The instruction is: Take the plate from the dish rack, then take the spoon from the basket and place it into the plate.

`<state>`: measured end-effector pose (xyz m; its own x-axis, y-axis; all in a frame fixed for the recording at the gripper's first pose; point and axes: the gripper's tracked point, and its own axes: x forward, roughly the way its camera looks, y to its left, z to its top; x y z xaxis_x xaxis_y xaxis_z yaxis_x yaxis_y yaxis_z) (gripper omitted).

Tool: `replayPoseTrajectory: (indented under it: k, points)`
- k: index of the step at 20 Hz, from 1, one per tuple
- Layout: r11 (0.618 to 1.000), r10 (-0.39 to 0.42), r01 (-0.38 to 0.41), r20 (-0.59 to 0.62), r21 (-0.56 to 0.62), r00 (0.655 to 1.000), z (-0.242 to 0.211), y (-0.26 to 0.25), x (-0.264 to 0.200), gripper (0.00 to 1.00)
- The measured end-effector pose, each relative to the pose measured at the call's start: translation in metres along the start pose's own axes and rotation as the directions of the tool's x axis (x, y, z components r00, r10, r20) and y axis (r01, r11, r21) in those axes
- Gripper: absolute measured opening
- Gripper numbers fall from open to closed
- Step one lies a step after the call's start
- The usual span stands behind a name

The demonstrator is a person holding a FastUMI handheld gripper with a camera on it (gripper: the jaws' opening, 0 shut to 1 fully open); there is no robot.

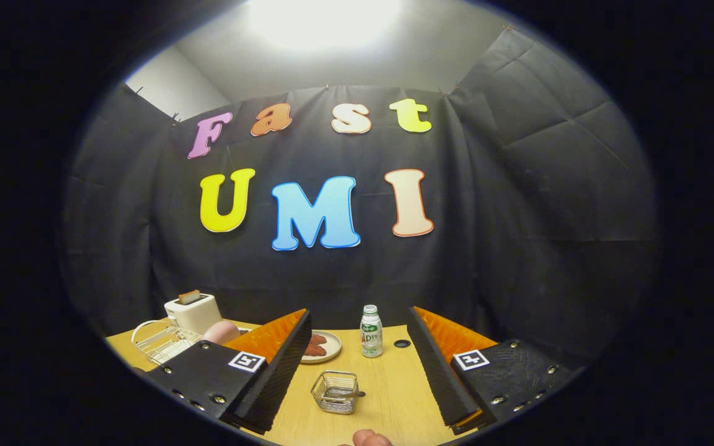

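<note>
Gripper w/ fingers wide apart, empty, above table; rack w/ pink plate beyond left finger; basket w/ spoon between fingers.

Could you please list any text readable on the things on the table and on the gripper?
Bottle label: printed, too small and blurred to read.
Gripper square markers: patterns, no words; jaws open, wire basket between them.
Toaster, dish rack: none.
</note>
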<state>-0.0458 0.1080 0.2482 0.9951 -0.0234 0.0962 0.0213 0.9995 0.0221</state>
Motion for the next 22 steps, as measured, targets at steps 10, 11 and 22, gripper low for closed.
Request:
replayPoseTrajectory:
  k: [10,11,22]
  points:
    - [0.996,0.084,-0.085,-0.106,-0.013,0.991,0.001,0.123,0.035,0.95]
    - [0.996,0.089,-0.091,-0.125,-0.011,0.988,-0.004,0.133,0.038,0.95]
    - [0.996,0.064,-0.081,-0.414,-0.023,0.908,-0.070,0.209,0.084,0.95]
